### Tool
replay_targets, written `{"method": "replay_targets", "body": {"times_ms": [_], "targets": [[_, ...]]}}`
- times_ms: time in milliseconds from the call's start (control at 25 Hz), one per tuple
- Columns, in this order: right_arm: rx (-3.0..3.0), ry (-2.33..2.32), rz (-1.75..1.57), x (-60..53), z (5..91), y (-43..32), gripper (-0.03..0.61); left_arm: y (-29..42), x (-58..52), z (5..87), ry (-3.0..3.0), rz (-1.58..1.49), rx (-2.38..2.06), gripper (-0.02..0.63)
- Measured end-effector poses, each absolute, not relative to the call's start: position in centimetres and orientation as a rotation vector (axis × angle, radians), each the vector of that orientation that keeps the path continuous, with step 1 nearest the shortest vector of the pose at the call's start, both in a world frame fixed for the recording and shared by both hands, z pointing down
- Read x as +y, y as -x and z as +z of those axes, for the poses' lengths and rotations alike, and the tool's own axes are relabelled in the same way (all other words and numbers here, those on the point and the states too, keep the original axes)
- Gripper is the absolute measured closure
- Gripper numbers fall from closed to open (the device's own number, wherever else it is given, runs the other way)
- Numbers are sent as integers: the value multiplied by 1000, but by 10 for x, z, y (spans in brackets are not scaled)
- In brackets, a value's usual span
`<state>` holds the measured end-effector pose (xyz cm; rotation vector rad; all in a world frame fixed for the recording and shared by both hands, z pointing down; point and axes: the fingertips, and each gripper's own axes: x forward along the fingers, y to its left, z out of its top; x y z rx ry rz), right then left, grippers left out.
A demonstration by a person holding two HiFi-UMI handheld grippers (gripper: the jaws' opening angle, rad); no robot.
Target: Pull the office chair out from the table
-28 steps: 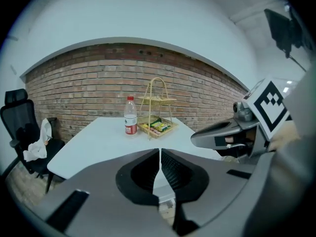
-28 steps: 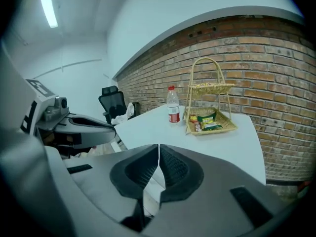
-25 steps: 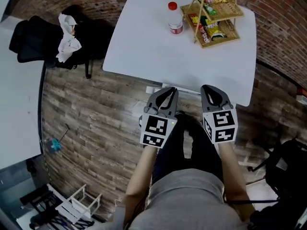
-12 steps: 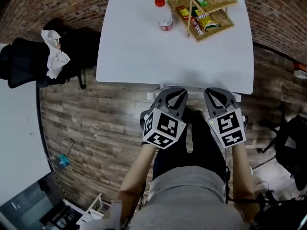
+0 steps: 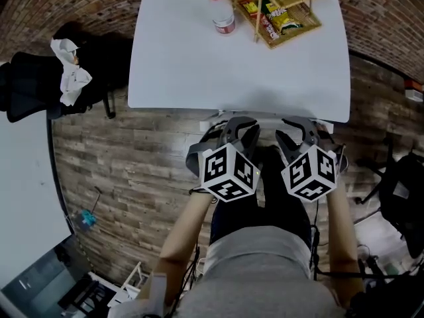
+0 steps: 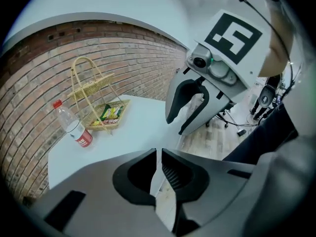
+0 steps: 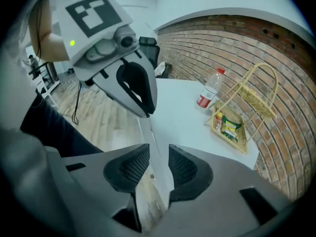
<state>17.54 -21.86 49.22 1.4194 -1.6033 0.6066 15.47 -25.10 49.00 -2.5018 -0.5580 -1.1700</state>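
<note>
A black office chair (image 5: 33, 88) with a white cloth (image 5: 69, 75) draped on it stands left of the white table (image 5: 199, 65), apart from both grippers; the right gripper view shows it in the distance (image 7: 150, 53). My left gripper (image 5: 242, 126) hangs at the table's near edge, pointing down and forward, shut with nothing in it (image 6: 159, 154). Beside it my right gripper (image 5: 297, 126) has just been opening its jaws. A clear gap shows between its pads (image 7: 159, 154), with nothing in it.
A red-capped bottle (image 5: 220, 12) and a wicker basket of snacks (image 5: 278, 8) stand at the table's far side. A second dark chair (image 5: 404, 204) is at the right. A white desk edge (image 5: 20, 171) runs along the left. The person's legs (image 5: 265, 204) are below the grippers.
Both grippers have rolled and dipped at the table's near edge, turning their marker cubes. The right jaws went from shut to open. The left jaws stay shut.
</note>
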Motion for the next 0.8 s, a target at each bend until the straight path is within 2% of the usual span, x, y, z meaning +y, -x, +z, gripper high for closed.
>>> {"method": "replay_targets", "body": {"times_ms": [320, 800], "targets": [[-1481, -1147, 501, -211, 523, -172, 448, -151, -240, 509, 2344, -1242, -651, 496], [-1417, -982, 500, -208, 547, -177, 445, -154, -244, 552, 2094, -1331, -658, 471]]}}
